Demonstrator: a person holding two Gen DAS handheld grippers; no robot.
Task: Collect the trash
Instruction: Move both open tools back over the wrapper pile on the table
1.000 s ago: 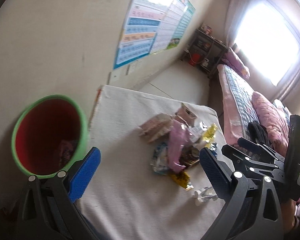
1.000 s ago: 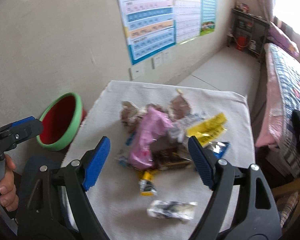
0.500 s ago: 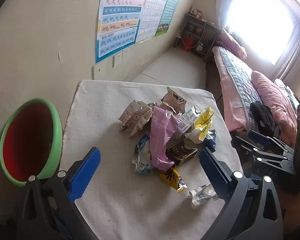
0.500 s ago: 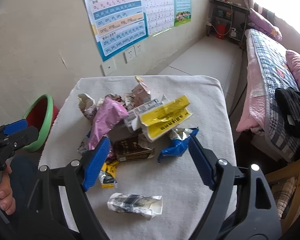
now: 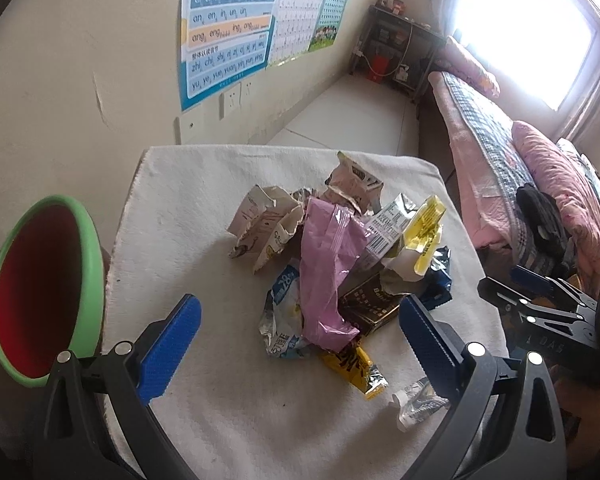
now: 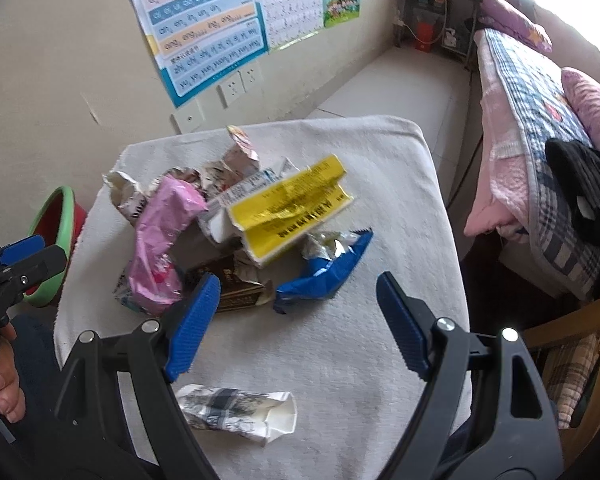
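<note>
We find both tools held above a small table covered with a white cloth [image 5: 204,248], each with nothing in its grasp. The left gripper [image 5: 298,342] has its blue pads spread wide, framing the near edge of the litter heap. The right gripper [image 6: 296,322] is likewise wide open, its left pad [image 6: 192,328] over the edge of a dark brown wrapper [image 6: 236,294]. We record the trash as one loose heap at mid-table: a pink plastic bag [image 5: 326,268] draped across the centre, a yellow wrapper [image 6: 288,210] on top toward the bed side, a blue foil wrapper [image 6: 320,276] just beside it on the cloth, torn beige cartons [image 5: 266,228] on the wall side, and a light blue and white packet [image 5: 280,320] partly under the pink bag. A small yellow sachet [image 5: 354,366] lies at the heap's near edge, touching it. A crumpled white wrapper with dark print [image 6: 236,408] lies apart from the heap, near the table's front edge. A bin with a green rim and red interior [image 5: 40,284] stands off the table's left side, by the wall. A bed with pink bedding [image 6: 540,128] lies to the right.
</note>
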